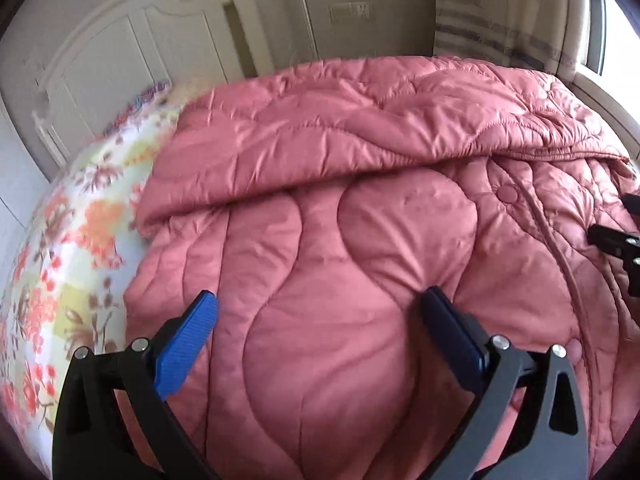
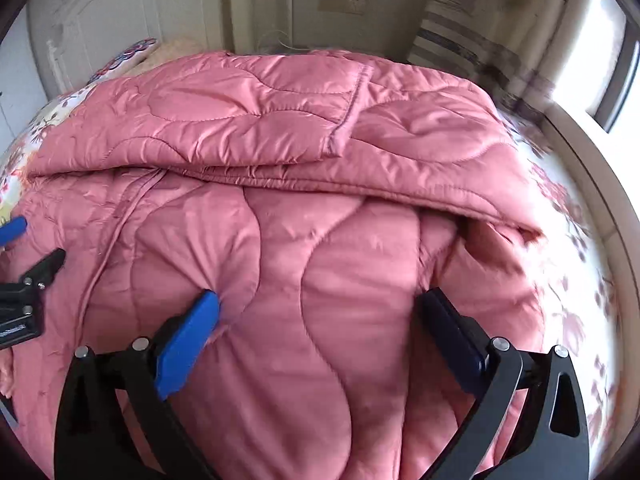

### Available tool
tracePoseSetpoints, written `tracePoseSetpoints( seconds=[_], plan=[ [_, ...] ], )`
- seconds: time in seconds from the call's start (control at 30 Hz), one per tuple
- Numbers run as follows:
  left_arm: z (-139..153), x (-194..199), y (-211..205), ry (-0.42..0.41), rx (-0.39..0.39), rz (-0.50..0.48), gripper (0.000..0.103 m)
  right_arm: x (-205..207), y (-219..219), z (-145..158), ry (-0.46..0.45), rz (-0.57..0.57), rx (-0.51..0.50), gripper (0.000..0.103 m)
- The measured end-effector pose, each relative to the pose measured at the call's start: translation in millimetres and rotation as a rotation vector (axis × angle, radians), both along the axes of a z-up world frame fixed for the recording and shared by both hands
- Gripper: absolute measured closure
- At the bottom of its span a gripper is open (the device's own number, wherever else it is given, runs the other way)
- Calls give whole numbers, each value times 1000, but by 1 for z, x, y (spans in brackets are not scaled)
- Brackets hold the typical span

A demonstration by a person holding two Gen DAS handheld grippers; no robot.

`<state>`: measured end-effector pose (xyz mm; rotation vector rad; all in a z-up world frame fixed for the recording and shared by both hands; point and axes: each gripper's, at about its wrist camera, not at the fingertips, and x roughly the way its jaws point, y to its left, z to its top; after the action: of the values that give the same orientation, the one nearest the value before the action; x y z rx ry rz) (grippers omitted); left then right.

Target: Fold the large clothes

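A large pink quilted coat (image 1: pixel 360 208) lies spread over the bed, its far part folded toward me in a thick flap (image 1: pixel 360 136). A snap button (image 1: pixel 508 193) shows near the front edge. My left gripper (image 1: pixel 320 300) hangs open just above the near panel, with only flat fabric between its blue pads. It also shows at the left edge of the right wrist view, as the left gripper (image 2: pixel 32 246). My right gripper (image 2: pixel 320 300) stands wide open over the coat (image 2: pixel 320 200), its left fingertip (image 2: pixel 210 304) against puckered fabric. In the left wrist view the right gripper (image 1: pixel 612 220) shows at the right edge.
A floral bed sheet (image 1: pixel 72 240) shows on the left and again as the bed sheet (image 2: pixel 580 280) on the right of the coat. A white headboard (image 1: pixel 100 60) and pillows (image 2: pixel 136 52) stand at the far left. A striped curtain (image 1: pixel 480 28) and a bright window (image 2: pixel 592 68) lie beyond.
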<state>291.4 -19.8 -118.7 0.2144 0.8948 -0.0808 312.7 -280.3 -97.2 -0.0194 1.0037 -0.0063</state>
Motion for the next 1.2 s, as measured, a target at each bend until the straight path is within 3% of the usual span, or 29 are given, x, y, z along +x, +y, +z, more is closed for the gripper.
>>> tracePoseSetpoints(
  seconds=[0.17,0.27,0.33,0.4,0.5,0.57,0.6,0.63,0.7,0.77,0.83,0.97,1.07,1.13,1.17,1.2],
  plan=[
    [18,-56,8,-69,-30,-15,2,-61,20,24,-52,86,1,5],
    [-5,-83,-2,-40,54,-63,2,-90,37,0,-4,152,-24,5],
    [-4,-96,1,-82,58,-57,2,-101,32,1,-31,111,7,5],
    [3,-112,8,-62,42,-51,2,-114,30,9,-24,72,30,5],
    [10,-148,9,-107,14,-88,2,-153,44,17,-79,149,82,5],
    [-1,-161,5,-92,40,-123,2,-169,58,2,-57,214,7,5],
    [-8,-165,1,-82,67,-130,2,-171,58,-1,-87,217,-3,4],
    [-10,-171,-1,-121,71,-122,2,-174,56,-2,-103,207,13,4],
    [-6,-175,-4,-99,111,-126,2,-174,53,-1,-55,193,34,4],
    [3,-175,-7,-75,119,-157,2,-171,57,10,-34,233,1,5],
    [16,-163,-5,-97,100,-172,2,-167,53,22,-75,252,-26,5],
    [37,-110,-4,-116,15,-112,2,-106,38,39,-119,178,12,5],
    [28,-55,-9,-129,50,-39,2,-56,27,32,-110,107,5,5],
    [2,-27,-8,-56,120,-7,2,-30,27,15,-70,94,-15,5],
    [-4,-17,-6,-43,91,-12,2,-19,24,-2,-12,86,-5,4],
    [-3,-10,0,-16,28,-5,2,-19,18,-4,-26,70,49,4]
  ],
)
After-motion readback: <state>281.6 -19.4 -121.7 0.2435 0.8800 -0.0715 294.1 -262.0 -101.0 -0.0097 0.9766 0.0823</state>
